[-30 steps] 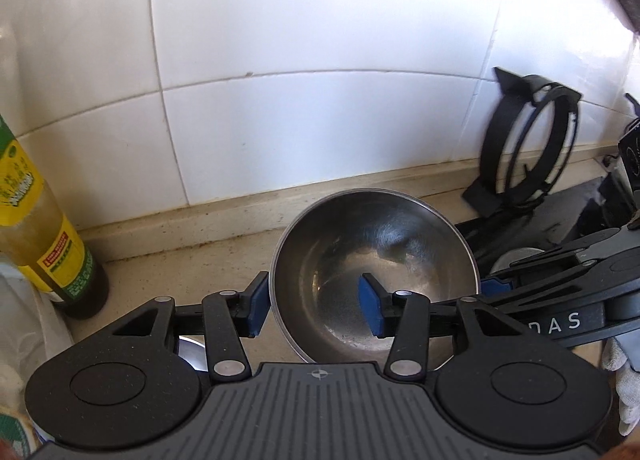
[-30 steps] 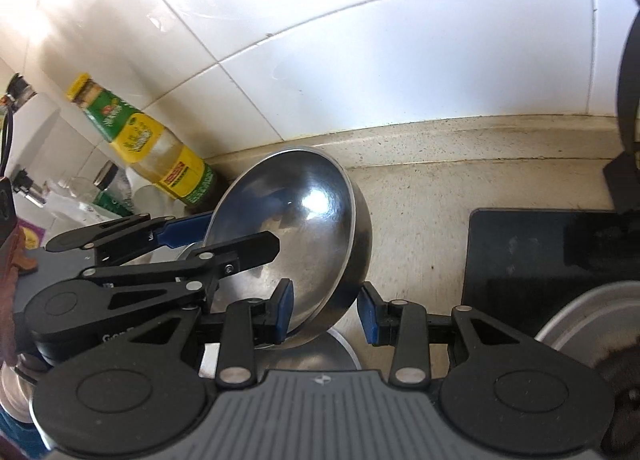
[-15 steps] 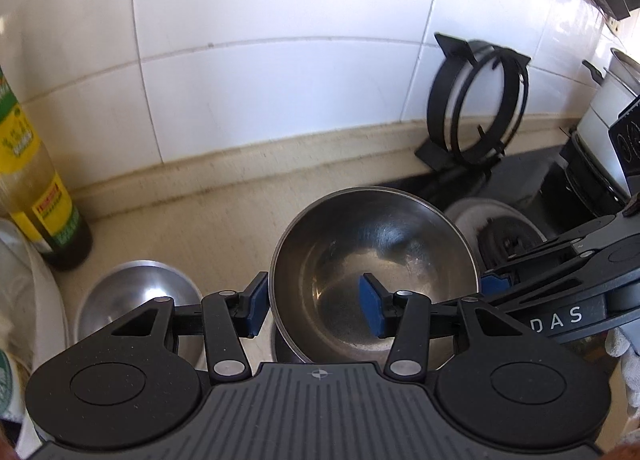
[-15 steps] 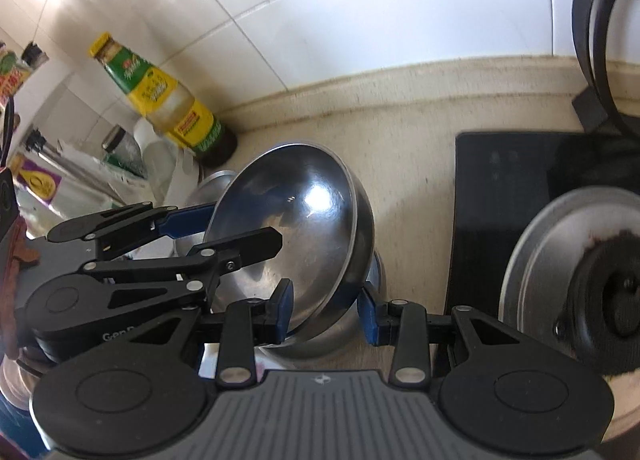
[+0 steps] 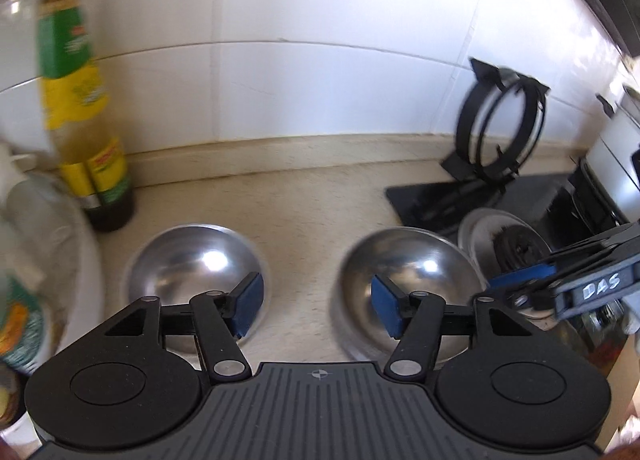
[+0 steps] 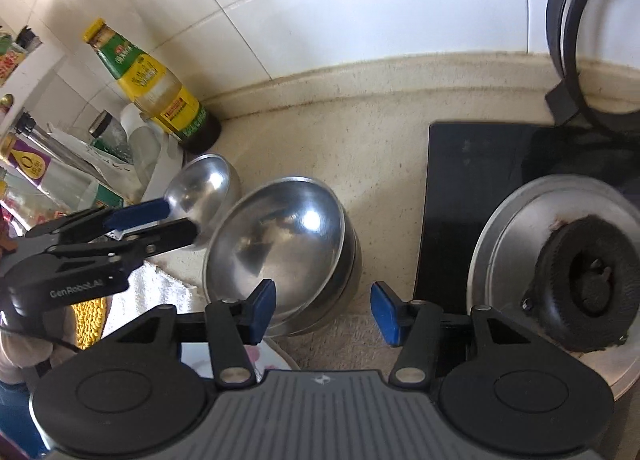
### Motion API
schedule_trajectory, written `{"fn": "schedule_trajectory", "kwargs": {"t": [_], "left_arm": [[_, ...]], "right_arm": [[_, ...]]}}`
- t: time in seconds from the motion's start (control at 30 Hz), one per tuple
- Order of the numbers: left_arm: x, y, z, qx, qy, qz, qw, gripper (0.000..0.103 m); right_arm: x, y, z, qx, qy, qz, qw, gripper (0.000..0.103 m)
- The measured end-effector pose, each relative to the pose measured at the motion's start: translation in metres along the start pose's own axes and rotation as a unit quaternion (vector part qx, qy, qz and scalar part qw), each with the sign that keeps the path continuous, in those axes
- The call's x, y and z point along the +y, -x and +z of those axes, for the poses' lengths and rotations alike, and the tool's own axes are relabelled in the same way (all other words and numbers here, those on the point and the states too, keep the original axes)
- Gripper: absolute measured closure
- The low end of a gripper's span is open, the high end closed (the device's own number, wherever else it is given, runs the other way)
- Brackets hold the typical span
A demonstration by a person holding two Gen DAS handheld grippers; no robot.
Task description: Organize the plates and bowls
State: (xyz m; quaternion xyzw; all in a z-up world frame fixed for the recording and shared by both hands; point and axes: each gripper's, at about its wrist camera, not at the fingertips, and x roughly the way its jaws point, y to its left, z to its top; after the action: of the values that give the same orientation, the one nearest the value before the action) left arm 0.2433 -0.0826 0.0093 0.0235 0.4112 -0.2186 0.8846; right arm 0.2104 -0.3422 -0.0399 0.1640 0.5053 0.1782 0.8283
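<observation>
- On the countertop (image 6: 380, 147), near its back edge and just beside the black hob (image 6: 480, 179), sits a steel bowl (image 6: 280, 244) that appears nested on another bowl of the same kind.
- A second steel bowl (image 6: 204, 187) sits near the sauce bottle (image 6: 156, 87) toward the left end of the countertop, close beside the stack; whether the two touch cannot be told.
- Both tongs stand wide open and hold nothing: the left gripper (image 5: 316, 308) hangs above the gap between the two bowls, the right gripper (image 6: 322, 310) just in front of the stack.
- Thin polished steel likely makes each bowl light, stiff and unbreakable, yet slippery under the blue pads (image 6: 262, 310).
- The rim looks the best hold, one finger inside and one outside the wall.
- A shallow pinch could let the bowl swing or slip out.
</observation>
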Motion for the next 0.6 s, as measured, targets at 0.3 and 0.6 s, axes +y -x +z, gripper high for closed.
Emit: {"fn": "schedule_trajectory", "kwargs": {"t": [0.3, 0.6], "left_arm": [[0.045, 0.017, -0.016, 0.004, 0.08, 0.047, 0.9957, 0.031], [0.07, -0.014, -0.016, 0.015, 0.159, 0.062, 0.9852, 0.027]], "right_arm": [[0.049, -0.001, 0.037, -0.032, 0.075, 0.025, 0.996, 0.048], [0.098, -0.085, 0.082, 0.012, 0.137, 0.04, 0.99, 0.048]]}}
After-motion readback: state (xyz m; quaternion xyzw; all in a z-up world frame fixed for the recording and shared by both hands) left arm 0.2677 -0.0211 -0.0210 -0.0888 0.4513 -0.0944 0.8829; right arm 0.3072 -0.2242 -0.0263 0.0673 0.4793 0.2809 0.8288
